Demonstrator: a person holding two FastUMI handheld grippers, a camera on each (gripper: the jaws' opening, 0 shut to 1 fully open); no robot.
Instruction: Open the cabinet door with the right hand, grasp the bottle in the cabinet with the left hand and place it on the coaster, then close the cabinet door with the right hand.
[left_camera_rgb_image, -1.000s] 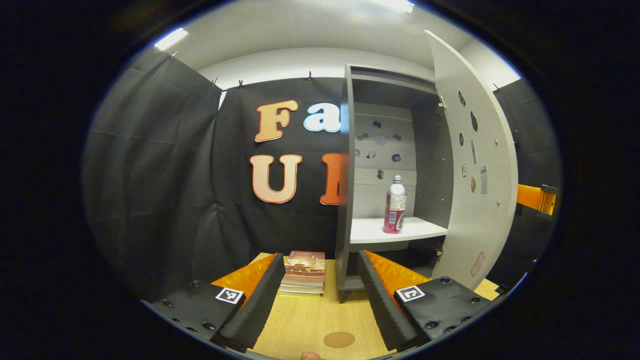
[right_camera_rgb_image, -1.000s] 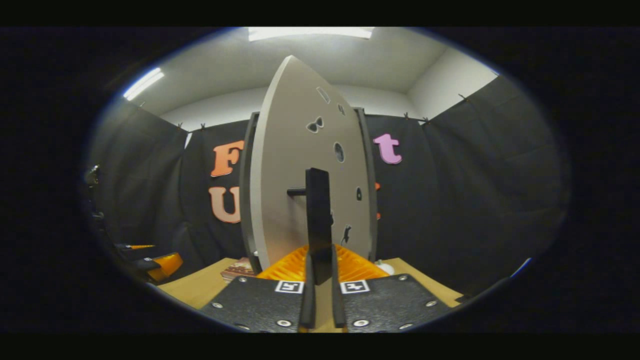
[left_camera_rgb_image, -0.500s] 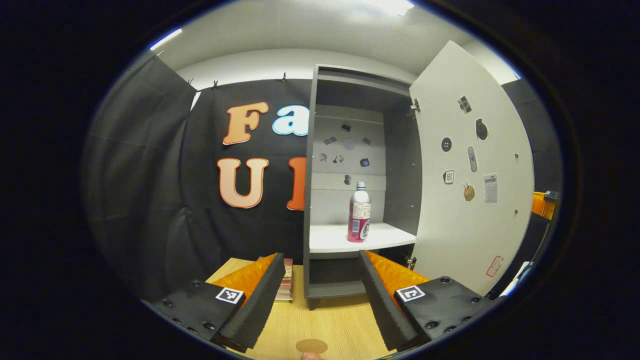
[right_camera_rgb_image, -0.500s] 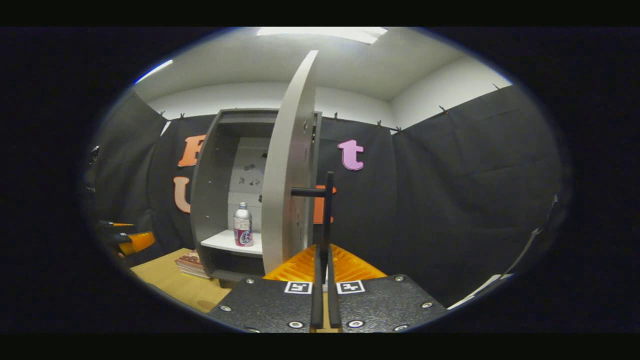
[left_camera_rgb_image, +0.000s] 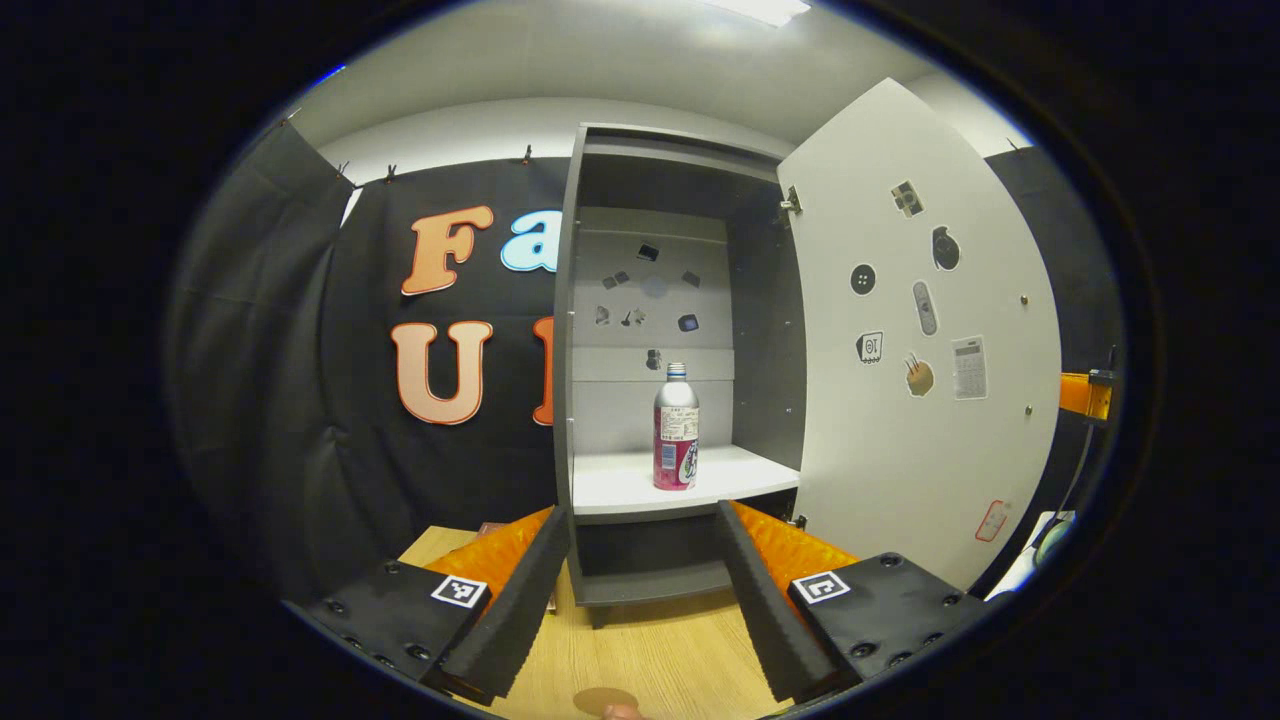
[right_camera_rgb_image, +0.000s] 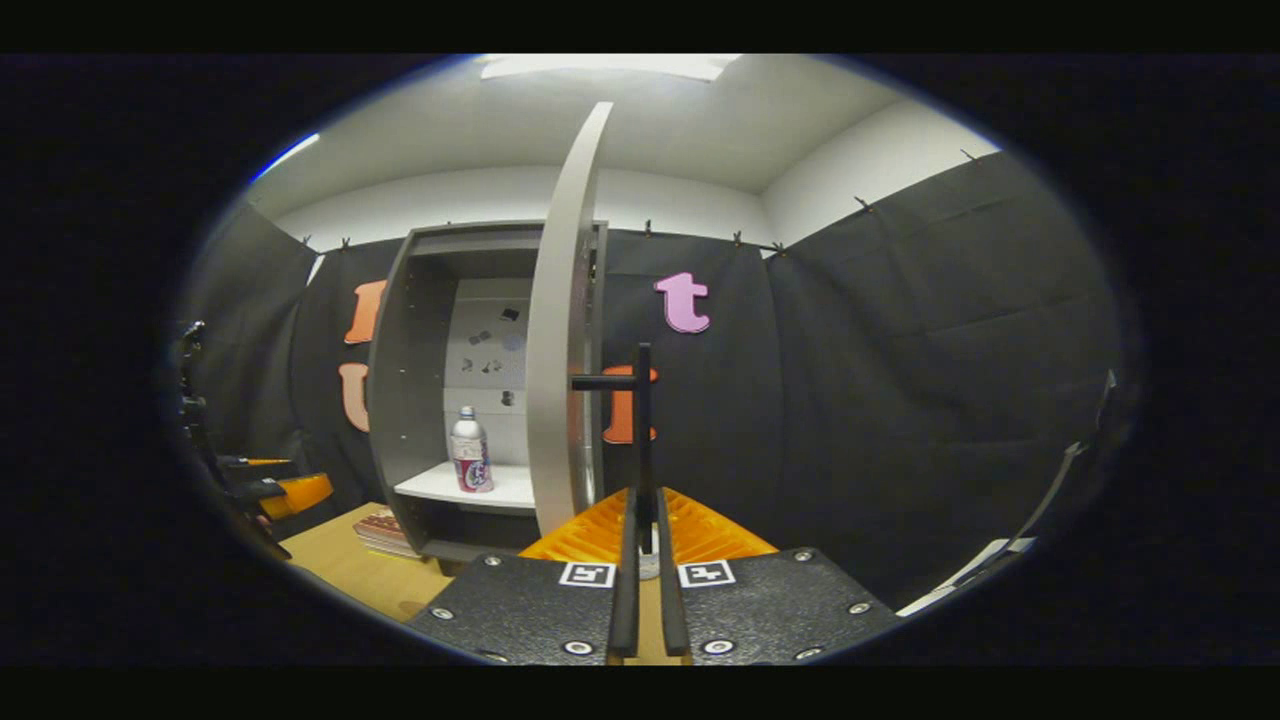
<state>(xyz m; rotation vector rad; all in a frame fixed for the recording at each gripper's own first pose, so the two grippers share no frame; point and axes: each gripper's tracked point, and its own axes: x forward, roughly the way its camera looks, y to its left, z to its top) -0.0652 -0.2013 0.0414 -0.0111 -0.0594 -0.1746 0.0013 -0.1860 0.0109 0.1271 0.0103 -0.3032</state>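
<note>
Coaster (left_camera_rgb_image: 604, 701) cut off at bottom edge; books (right_camera_rgb_image: 383, 532) perhaps partly behind the cabinet (right_camera_rgb_image: 405, 400).

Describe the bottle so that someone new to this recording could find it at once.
Find the tall grey cabinet against the black cloth wall, its door swung open to the right. On its white shelf stands the bottle, upright and alone: silver top, pink and white label.

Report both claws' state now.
Left claw: open, empty, facing the bottle.
Right claw: shut on the door handle.
</note>
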